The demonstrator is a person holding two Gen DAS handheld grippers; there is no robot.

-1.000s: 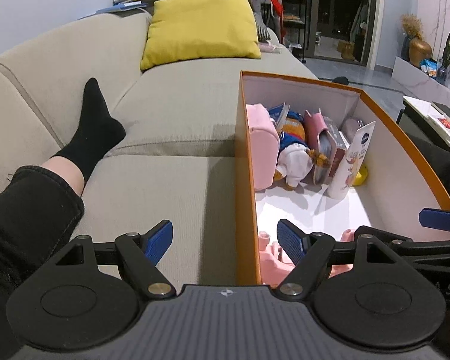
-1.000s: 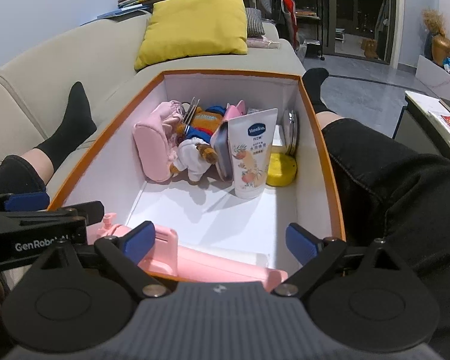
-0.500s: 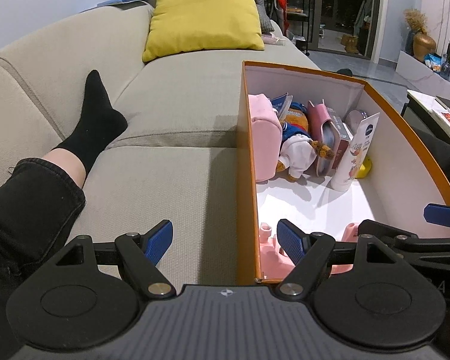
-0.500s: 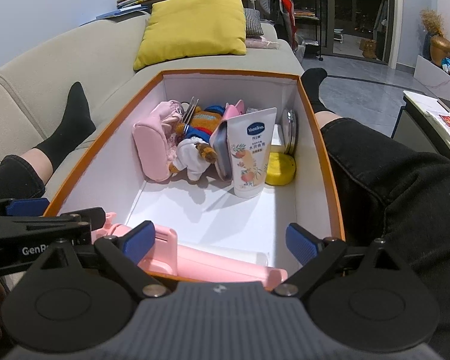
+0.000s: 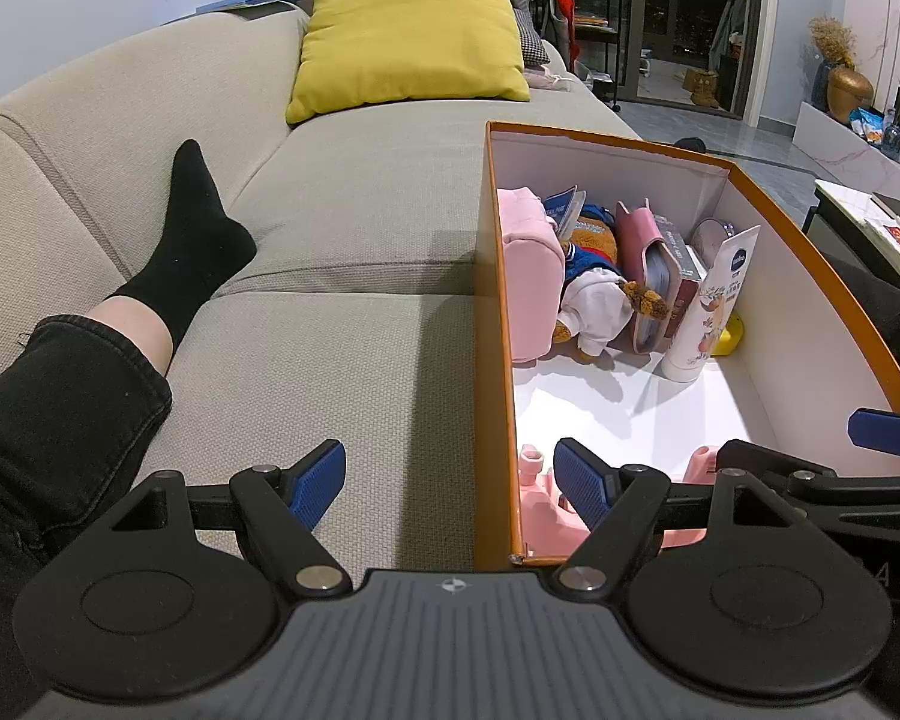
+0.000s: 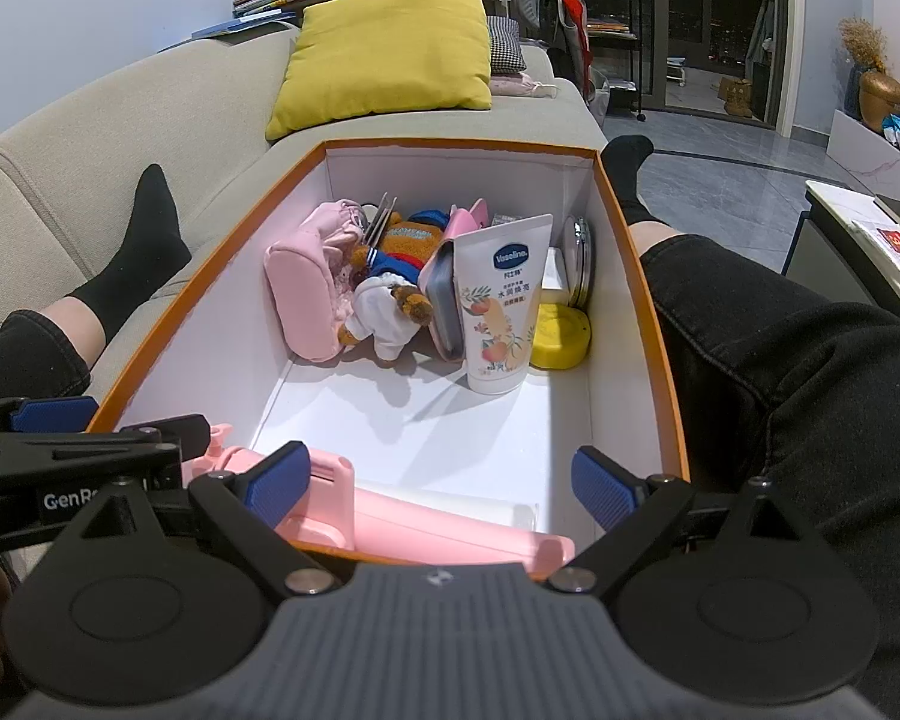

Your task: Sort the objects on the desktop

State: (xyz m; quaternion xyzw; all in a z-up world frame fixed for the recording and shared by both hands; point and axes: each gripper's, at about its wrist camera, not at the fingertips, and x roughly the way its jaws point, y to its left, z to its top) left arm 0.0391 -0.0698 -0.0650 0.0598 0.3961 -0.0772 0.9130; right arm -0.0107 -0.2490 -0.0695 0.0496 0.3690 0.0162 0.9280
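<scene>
An orange box [image 6: 642,276] with a white inside sits on the sofa, also in the left wrist view [image 5: 495,360]. At its far end stand a pink pouch [image 6: 303,294], a plush bear [image 6: 390,294], a pink case [image 6: 444,300], a Vaseline tube [image 6: 501,306], a yellow puck [image 6: 561,336] and a round tin [image 6: 579,261]. A pink plastic item [image 6: 426,525] lies at the near end. My left gripper [image 5: 450,483] is open, straddling the box's left wall. My right gripper [image 6: 441,483] is open above the near end.
A yellow cushion [image 5: 408,42] lies on the beige sofa [image 5: 330,330]. The person's legs in black flank the box: the left one [image 5: 168,264] and the right one [image 6: 780,360]. A table [image 6: 858,234] with papers stands at the right.
Both grippers have pulled back slightly and risen, so the box looks a little farther off. Both stay open. Nothing in the box has moved.
</scene>
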